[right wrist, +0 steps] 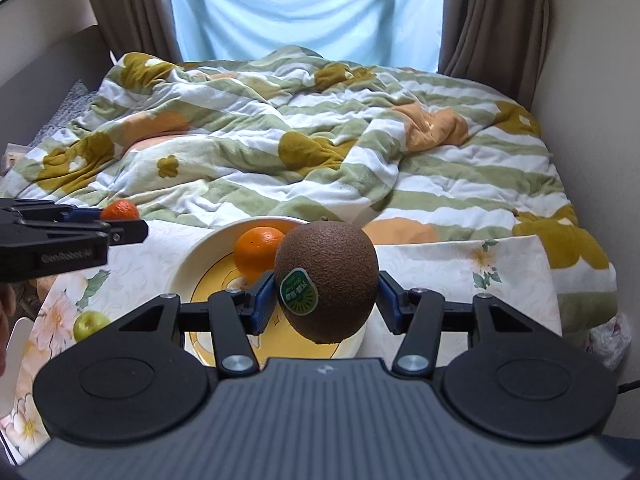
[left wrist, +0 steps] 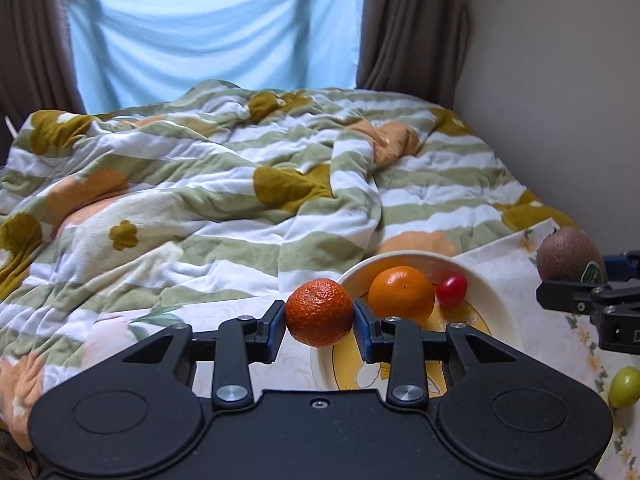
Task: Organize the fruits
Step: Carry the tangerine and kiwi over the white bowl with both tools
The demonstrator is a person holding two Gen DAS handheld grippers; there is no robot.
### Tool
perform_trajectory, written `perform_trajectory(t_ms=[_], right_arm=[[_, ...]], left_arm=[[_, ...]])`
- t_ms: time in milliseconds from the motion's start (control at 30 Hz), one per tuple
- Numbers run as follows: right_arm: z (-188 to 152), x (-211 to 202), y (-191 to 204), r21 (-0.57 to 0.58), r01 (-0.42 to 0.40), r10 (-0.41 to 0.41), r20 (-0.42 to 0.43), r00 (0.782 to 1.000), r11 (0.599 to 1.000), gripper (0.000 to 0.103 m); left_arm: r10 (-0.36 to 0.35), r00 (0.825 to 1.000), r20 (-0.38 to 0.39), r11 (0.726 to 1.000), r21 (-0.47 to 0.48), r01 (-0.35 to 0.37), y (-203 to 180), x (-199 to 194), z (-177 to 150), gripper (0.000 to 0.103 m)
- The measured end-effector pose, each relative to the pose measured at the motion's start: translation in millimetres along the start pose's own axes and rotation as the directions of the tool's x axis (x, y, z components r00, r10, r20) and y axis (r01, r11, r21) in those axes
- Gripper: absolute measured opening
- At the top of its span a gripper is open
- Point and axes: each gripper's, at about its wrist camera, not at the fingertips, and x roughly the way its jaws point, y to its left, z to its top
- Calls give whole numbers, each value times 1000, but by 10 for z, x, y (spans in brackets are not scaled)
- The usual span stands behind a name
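My left gripper [left wrist: 320,322] is shut on a bumpy dark-orange tangerine [left wrist: 319,312] and holds it just left of the white bowl's rim [left wrist: 496,300]. In the bowl lie a smooth orange [left wrist: 401,294] and a red cherry tomato [left wrist: 451,289]. My right gripper [right wrist: 326,300] is shut on a brown kiwi [right wrist: 326,276] with a green sticker, held above the near part of the bowl [right wrist: 200,256]. The kiwi also shows at the right edge of the left wrist view [left wrist: 568,254]. The tangerine shows in the right wrist view [right wrist: 119,210].
The bowl stands on a floral cloth [right wrist: 460,276] at the foot of a bed with a rumpled striped blanket [right wrist: 320,140]. A green grape-like fruit [left wrist: 624,386] lies on the cloth, also in the right wrist view [right wrist: 90,324]. Walls and curtains close in behind.
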Motion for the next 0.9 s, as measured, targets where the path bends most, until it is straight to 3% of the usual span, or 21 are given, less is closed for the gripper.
perform_trajectory(t_ms=[267,600,633,667,700,767,900], right_arm=[[92,209,-16,26,31,-30,-27,999,999,68],[141,338,-55,39,44,-42,-42,998,998,68],[142,339,-56,39,43,-41,-42,998,998,68],[142,341,-56,38,43,-41,-43,998,998,68],[145,344,-58,37,43,-41,-44,998,998,68],[147,343,-58,37,41,-39,-44,998,998,68],[156,372,-40,30,28,-27,-45,999,999,68]], left_arm=[[-21,997,-68,994,106,28,-95,462,18,40],[-9,997,-75,978,209,24,-229,534,-33,40],[-8,997,-73,977,214,23,-234,531,-34,43],[-5,998,-68,975,219,20,-236,520,-32,56],[-4,998,-60,975,222,18,-234,498,-35,77],[3,999,-33,974,225,5,-227,429,-42,96],[2,1000,-24,977,214,3,-174,279,-42,97]])
